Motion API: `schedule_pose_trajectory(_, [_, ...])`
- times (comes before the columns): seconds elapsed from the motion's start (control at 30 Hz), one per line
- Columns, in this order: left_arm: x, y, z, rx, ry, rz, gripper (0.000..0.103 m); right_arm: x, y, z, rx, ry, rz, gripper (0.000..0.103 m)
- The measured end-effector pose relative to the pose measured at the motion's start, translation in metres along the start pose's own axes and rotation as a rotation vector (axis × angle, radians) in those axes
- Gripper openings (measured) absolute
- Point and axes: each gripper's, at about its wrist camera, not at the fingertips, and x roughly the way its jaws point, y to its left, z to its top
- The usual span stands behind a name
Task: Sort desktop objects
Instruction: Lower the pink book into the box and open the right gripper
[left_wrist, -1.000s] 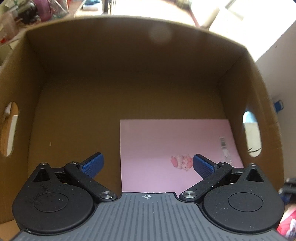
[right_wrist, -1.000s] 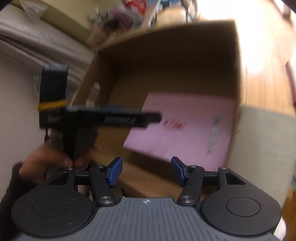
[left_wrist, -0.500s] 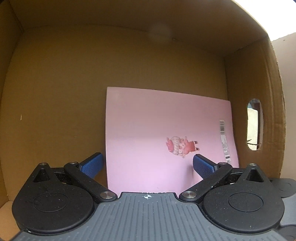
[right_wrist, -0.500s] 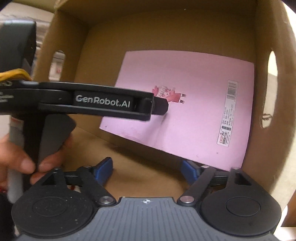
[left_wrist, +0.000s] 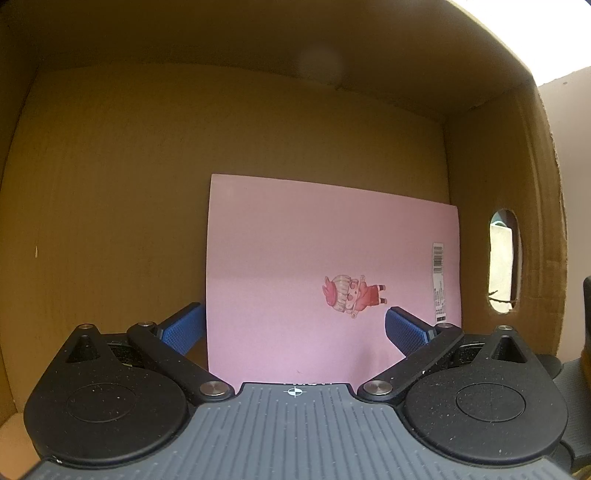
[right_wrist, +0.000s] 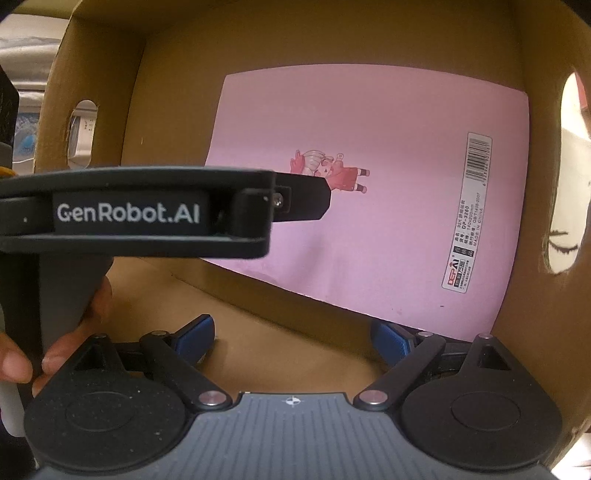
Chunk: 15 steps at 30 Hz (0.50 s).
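Both grippers, left (left_wrist: 293, 326) and right (right_wrist: 291, 338), jaws apart, empty, over pink notebook (left_wrist: 332, 273) flat in cardboard box (left_wrist: 110, 184). Retract straight up, avoid walls.

Printed "GenRobot.AI" in white on the left gripper's (right_wrist: 306, 199) black side. Ahead of the right jaws, on the pink notebook (right_wrist: 388, 206): barcode label reading "DEP", "MADE IN CHINA".

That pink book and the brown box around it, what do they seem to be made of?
The pink book looks like paper with a smooth, matte card cover: flat, thin-edged, with a printed cartoon and barcode. The brown box appears to be corrugated cardboard: dull tan walls, faint ribbing, and rough-cut oval handle holes.
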Motion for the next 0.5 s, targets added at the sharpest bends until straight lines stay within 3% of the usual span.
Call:
schedule_pose_trajectory(0.37, [-0.002, 0.006, 0.011, 0.015, -0.067, -0.019, 0.103, 0.003, 0.006, -0.003, -0.055, -0.096, -0.048, 0.095])
schedule_pose_trajectory(0.5, [-0.003, 0.01, 0.017, 0.004, -0.105, -0.025, 0.103, 0.004, 0.011, -0.002, -0.082, -0.168, -0.095, 0.096])
